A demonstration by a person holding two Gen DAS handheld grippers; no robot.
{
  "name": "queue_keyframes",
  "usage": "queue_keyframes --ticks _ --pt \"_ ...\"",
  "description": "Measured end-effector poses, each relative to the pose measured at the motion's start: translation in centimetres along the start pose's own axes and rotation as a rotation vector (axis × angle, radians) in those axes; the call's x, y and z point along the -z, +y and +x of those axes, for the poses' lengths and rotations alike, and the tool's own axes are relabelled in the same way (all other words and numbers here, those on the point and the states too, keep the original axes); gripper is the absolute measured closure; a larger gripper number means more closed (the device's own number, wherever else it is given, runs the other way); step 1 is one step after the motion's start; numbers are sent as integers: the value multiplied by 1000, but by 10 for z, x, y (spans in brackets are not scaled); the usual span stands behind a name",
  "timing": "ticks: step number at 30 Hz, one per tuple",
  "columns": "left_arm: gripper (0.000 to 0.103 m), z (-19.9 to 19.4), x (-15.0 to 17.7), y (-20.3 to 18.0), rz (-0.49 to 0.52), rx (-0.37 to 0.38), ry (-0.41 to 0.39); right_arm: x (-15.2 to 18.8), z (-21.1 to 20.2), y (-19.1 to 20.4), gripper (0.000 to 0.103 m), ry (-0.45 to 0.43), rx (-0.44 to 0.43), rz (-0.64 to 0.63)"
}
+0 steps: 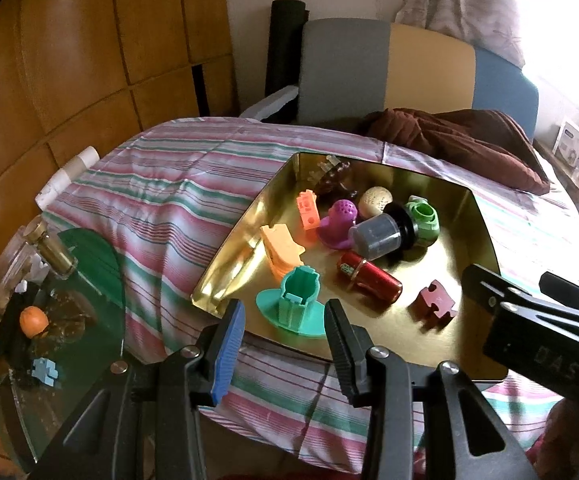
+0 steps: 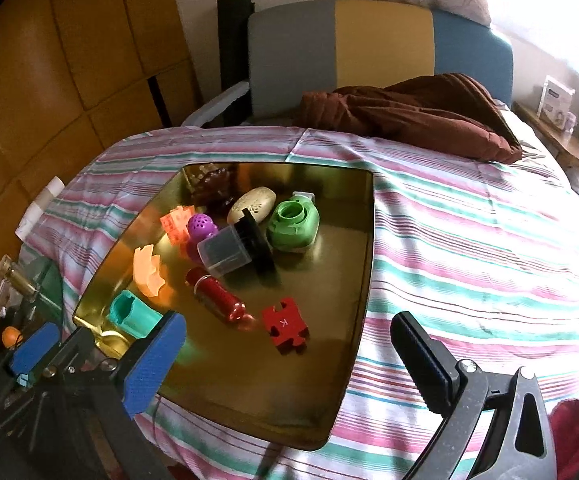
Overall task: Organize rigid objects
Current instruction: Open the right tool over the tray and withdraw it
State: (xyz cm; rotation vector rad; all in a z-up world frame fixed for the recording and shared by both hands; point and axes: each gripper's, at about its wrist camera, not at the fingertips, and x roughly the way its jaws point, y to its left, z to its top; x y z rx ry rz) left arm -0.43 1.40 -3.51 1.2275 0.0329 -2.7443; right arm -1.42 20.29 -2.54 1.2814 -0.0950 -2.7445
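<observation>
Both grippers stand wide and hold nothing: my left gripper (image 1: 285,344) hangs just short of the teal piece (image 1: 295,300), which sits at the near rim of the gold tray (image 1: 485,248) on the striped bed (image 1: 161,200); my right gripper (image 2: 289,360) hovers over the tray's near half, the red puzzle block (image 2: 285,326) just ahead of it.

My worry is the teal piece. It stands so close to the rim that a skewed closure could push it off onto the bed, or tip the tray, which I judge rests on soft bedding. The red cylinder (image 1: 371,282) just right of it could roll if nudged.

Room is tight between the grippers, since the right one's body crowds my left view. Left of the left gripper a glass desk (image 1: 73,392) carries clutter I cannot quite make out. Open bed lies to the right.
</observation>
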Motion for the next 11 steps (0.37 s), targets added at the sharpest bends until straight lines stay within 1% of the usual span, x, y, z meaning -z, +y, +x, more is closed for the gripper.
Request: queue_keyframes --ticks 7,11 --pt "62 0 -1 5 -26 -17 -11 1 2 -1 0 1 0 -1" --pt "62 -5 -1 8 -40 -39 -60 2 3 -1 0 4 -3 -2"
